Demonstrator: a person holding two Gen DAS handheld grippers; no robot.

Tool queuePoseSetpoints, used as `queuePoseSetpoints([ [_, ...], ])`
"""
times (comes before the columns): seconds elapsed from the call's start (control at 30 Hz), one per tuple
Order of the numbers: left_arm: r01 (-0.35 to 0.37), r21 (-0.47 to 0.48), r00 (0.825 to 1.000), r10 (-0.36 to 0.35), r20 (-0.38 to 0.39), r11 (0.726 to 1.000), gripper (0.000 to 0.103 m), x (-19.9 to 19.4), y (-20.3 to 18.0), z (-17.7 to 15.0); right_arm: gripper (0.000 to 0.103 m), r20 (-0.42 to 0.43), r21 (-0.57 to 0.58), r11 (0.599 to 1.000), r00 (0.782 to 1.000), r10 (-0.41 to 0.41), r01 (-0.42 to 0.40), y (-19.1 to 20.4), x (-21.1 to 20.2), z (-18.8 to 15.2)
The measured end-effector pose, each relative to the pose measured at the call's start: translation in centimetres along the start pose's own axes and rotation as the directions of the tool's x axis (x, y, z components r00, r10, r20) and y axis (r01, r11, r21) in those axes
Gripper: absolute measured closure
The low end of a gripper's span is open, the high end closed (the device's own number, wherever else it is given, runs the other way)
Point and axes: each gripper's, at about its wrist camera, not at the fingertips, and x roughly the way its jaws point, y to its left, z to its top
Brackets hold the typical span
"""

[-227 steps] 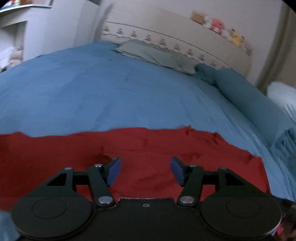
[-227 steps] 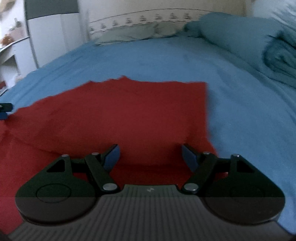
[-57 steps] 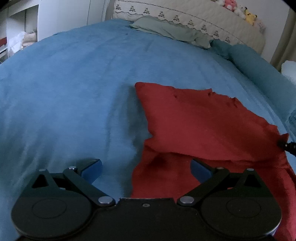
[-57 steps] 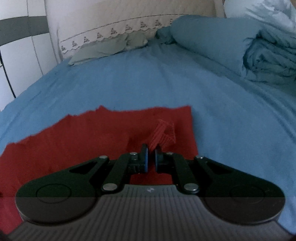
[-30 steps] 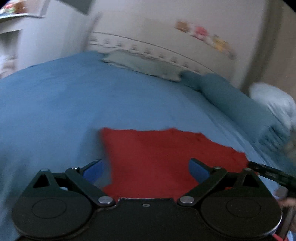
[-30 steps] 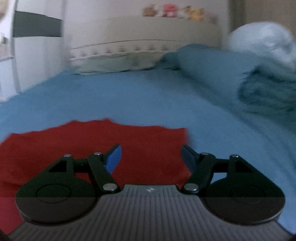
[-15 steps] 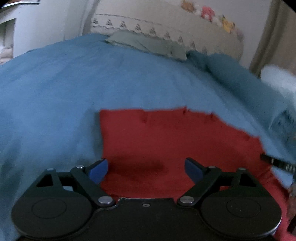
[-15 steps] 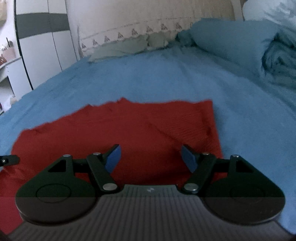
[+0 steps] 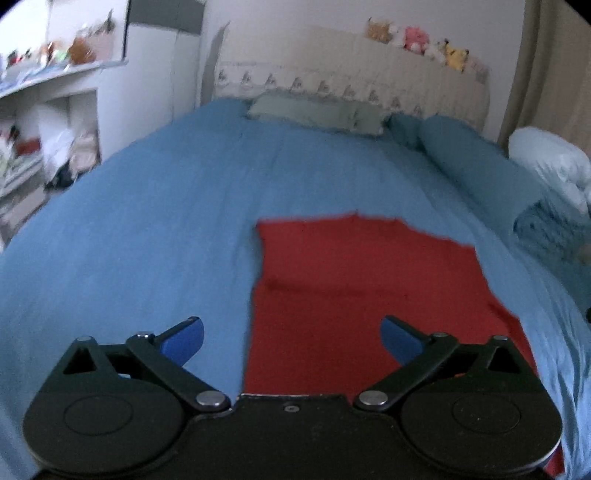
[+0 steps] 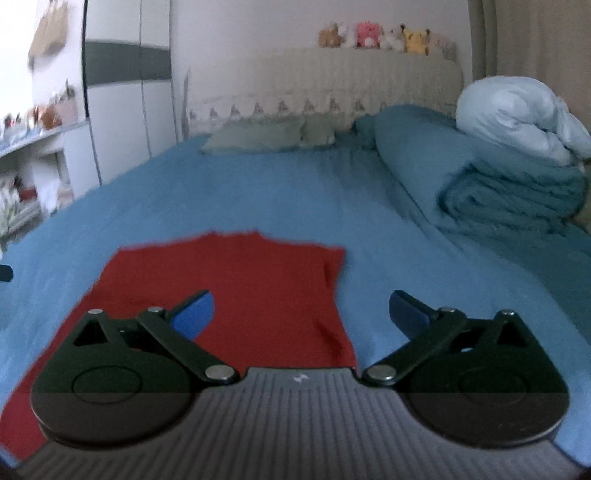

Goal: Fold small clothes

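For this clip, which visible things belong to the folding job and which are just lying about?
Job: red cloth, left gripper, right gripper, both open above it.

Lying about: pillow, plush toys, folded blanket, white duvet, shelves.

A wide bed (image 9: 155,229) under a blue cover carries it all. A red cloth (image 9: 354,280) lies flat near its foot. Grey-green pillows (image 9: 317,114) rest at the headboard end, a teal bolster (image 10: 417,155) along the side, with a folded teal blanket (image 10: 513,199) beside it.
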Motion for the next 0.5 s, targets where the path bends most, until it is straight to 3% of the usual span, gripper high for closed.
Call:
queuePoseSetpoints([
  [0.2,-0.019,-0.125,0.992,0.003,-0.128,0.992,0.005,-1.4,1.5,-7.5,0.0,-0.1,0.051,0.999,0.995,0.002,0.003,-1.7,-5.7,-6.9],
  [0.5,-0.036,-0.069,0.975,0.02,-0.22,0.997,0.027,0.0,1.1,-12.2,0.0,-0.223,0.21,0.977,0.975,-0.001,0.049,-2.1,-6.9,-14.6],
])
